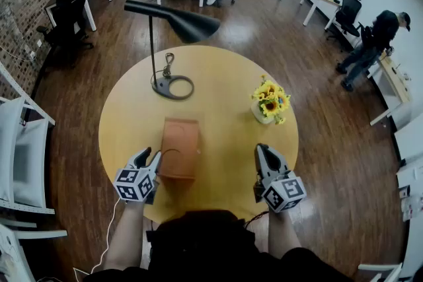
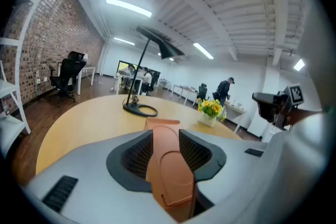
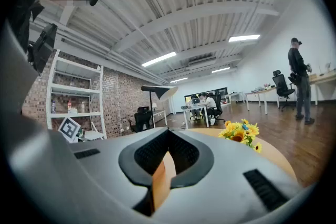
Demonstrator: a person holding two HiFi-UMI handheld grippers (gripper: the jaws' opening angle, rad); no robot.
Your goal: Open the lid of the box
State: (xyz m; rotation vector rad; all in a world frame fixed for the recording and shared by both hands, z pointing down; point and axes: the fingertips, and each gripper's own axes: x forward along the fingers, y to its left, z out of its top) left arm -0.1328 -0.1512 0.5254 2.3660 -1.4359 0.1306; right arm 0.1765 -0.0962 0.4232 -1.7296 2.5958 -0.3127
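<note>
A: Where's the box (image 1: 180,148)?
B: Front-mid of round table (image 1: 225,76), lid closed. L gripper (image 1: 149,156) has jaws wide, clamped on box's near-left edge.
A: R gripper (image 1: 263,150)?
B: Jaws together, empty, well right of box.

We recorded a round yellow table (image 1: 225,76) on a wood floor (image 1: 330,155). A black desk lamp (image 1: 173,86) stood on it, well ahead of the left gripper (image 1: 149,156). A white vase of sunflowers (image 1: 269,102) stood ahead of the right gripper (image 1: 264,148), near the table's edge. White shelving (image 1: 20,142) stood left of the left gripper. A person (image 1: 373,43) stood far off to the right.
</note>
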